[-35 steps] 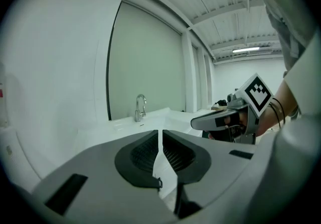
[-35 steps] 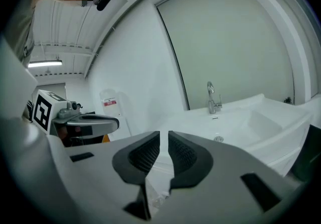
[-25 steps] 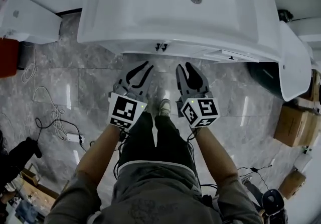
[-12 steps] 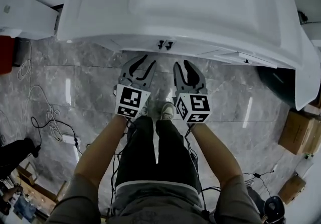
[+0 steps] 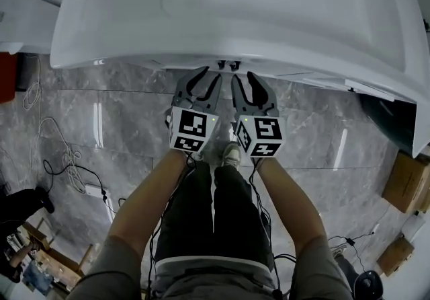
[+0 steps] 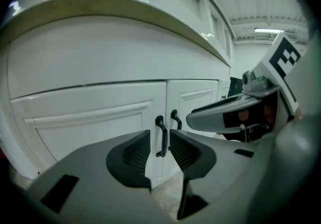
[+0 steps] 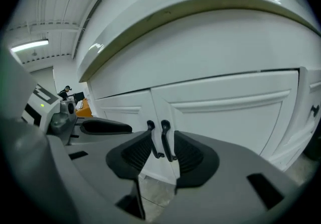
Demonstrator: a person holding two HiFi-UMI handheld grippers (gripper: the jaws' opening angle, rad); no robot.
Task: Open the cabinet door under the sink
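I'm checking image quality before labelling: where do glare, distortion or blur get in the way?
Head view: glare streaks on the marble floor, sink bright but readable. Left gripper view: fisheye bends the cabinet doors, handles sharp. Right gripper view: same bowing, dark corners.

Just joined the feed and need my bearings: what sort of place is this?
Probably a bathroom-fixture showroom or workshop, not a home bathroom: a white sink sits over a cabinet with paired black handles, but cardboard boxes and loose cables lie on the tiled floor.
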